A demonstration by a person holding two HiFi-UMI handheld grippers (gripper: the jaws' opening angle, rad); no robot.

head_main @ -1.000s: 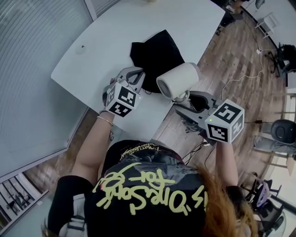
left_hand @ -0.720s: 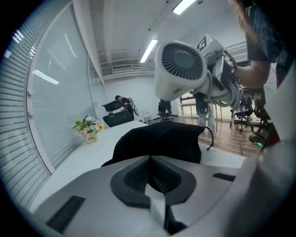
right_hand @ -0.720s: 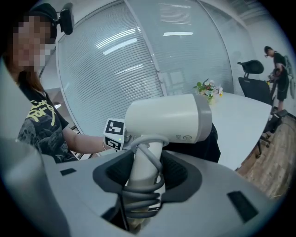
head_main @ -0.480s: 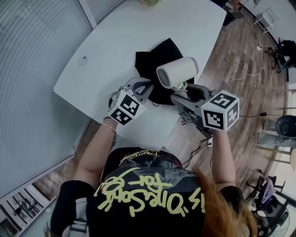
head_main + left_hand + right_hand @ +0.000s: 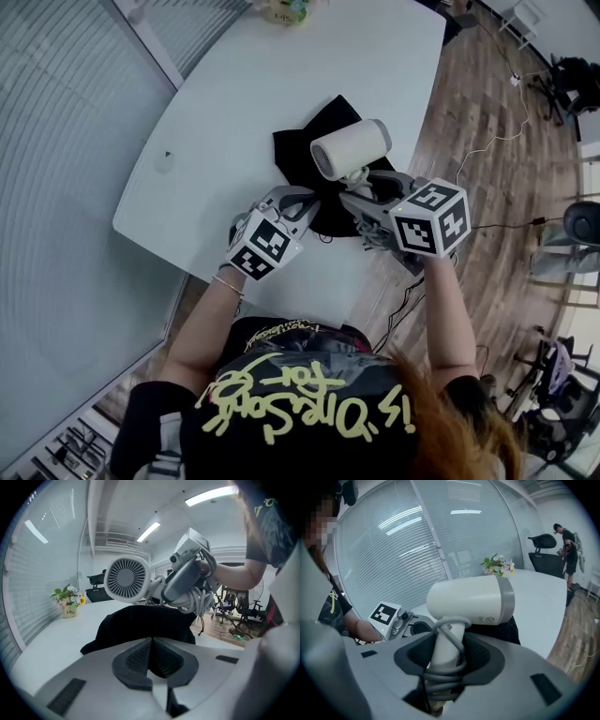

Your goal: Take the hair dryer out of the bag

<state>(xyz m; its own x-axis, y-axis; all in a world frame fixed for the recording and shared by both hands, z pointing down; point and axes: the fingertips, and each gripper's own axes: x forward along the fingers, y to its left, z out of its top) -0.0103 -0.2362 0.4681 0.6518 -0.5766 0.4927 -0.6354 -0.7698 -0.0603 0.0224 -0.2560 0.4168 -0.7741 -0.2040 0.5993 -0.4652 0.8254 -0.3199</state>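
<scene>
Open tabletop (image 5: 281,89) beyond bag (image 5: 298,159), flower pot (image 5: 284,9) at far edge

Large yellow-green handwritten lettering (image 5: 309,412) runs across the back of the person's black shirt (image 5: 281,459). The word "for" reads clearly, and the line below it seems to end in "song"; the rest is unsure. The left cube (image 5: 262,253) and the right cube (image 5: 429,220) carry black-and-white square code markers, with no letters. The flower pot (image 5: 69,612) on the counter (image 5: 42,644) bears a short word too small to read. Tiny round marks (image 5: 490,619) on the hair dryer (image 5: 464,597) are illegible.
</scene>
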